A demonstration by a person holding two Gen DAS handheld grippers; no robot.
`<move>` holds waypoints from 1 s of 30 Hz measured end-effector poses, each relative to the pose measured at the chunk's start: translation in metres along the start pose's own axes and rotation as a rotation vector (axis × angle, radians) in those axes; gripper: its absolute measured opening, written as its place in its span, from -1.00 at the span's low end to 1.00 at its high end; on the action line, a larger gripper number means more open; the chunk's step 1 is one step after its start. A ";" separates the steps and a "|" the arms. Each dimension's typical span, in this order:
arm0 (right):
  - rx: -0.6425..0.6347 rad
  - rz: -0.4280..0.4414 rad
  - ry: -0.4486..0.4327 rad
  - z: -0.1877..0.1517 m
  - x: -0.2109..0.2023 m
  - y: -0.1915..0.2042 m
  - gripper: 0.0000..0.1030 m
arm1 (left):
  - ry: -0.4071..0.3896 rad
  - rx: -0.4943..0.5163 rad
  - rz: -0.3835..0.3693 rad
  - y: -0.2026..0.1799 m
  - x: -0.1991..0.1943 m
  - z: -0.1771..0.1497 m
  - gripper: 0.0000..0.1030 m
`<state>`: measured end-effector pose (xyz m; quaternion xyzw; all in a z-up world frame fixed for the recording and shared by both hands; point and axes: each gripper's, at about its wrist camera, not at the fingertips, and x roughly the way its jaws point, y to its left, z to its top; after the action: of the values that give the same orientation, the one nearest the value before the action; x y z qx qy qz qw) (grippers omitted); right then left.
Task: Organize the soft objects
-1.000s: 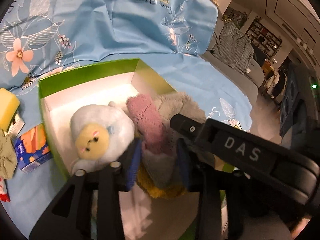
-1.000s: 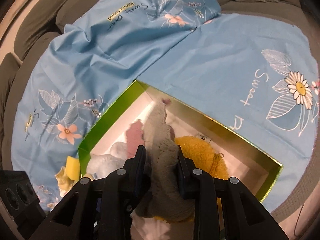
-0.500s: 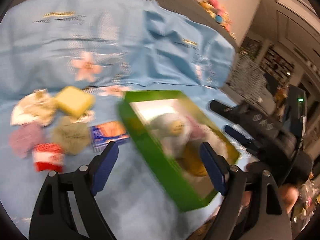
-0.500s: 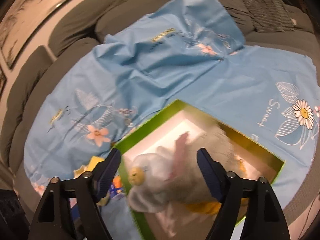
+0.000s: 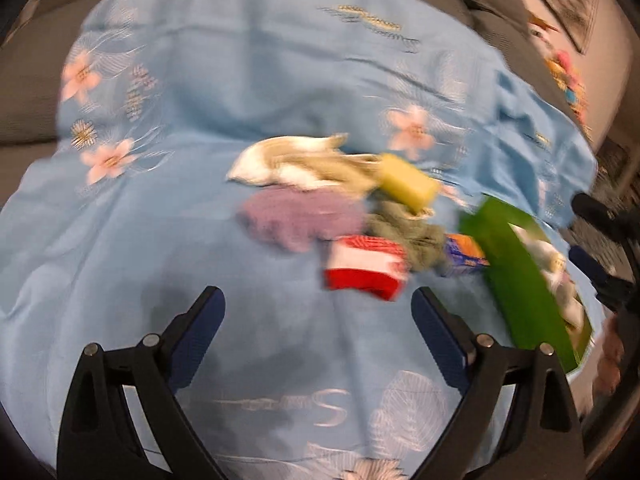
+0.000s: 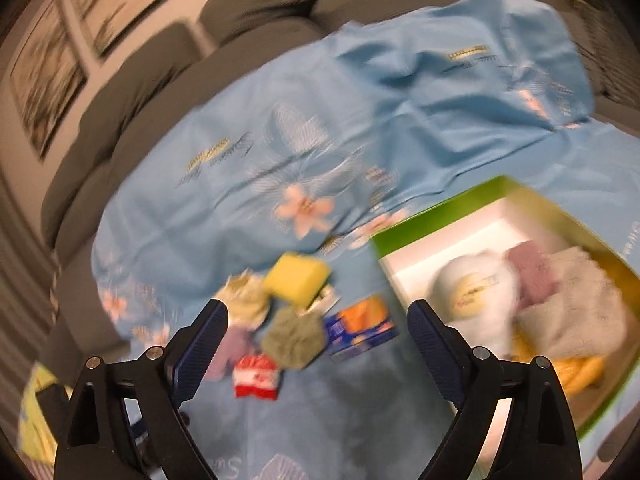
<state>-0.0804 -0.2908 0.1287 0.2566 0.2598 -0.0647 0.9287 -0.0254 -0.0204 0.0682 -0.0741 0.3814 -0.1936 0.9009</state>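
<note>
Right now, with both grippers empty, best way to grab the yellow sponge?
Take the yellow sponge across its two flat side faces, coming down from above with the open right gripper. It is a squashy block sitting partly on other items, with the green cloth right below it, so a low side approach would probably snag them. Blur hides its edges.

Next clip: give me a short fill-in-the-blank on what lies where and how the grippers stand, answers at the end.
1. The white plush toy lies inside the ____ box.
2. The yellow sponge rests on the ____ sheet, outside the box.
3. The left gripper and right gripper both have their jaws ____, with nothing between them.

Answers: green; blue; open
</note>
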 end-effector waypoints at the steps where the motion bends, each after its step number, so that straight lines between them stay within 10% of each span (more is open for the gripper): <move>1: -0.030 0.002 0.025 -0.006 0.007 0.012 0.79 | 0.001 -0.013 0.020 0.006 0.001 0.001 0.82; 14: -0.069 -0.033 0.432 -0.056 0.147 0.079 0.75 | 0.029 -0.130 0.157 0.051 0.004 0.012 0.82; 18: -0.078 -0.041 0.490 -0.073 0.168 0.077 0.18 | 0.034 -0.128 0.161 0.050 0.006 0.011 0.82; 22: -0.049 -0.016 0.447 -0.073 0.159 0.071 -0.24 | 0.037 -0.137 0.157 0.051 0.006 0.011 0.82; 30: -0.104 0.144 0.510 -0.078 0.103 0.088 -0.26 | 0.039 -0.154 0.140 0.054 0.003 0.009 0.82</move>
<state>-0.0051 -0.1744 0.0575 0.2346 0.4694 0.0817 0.8474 -0.0010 0.0274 0.0574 -0.1124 0.4166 -0.1017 0.8964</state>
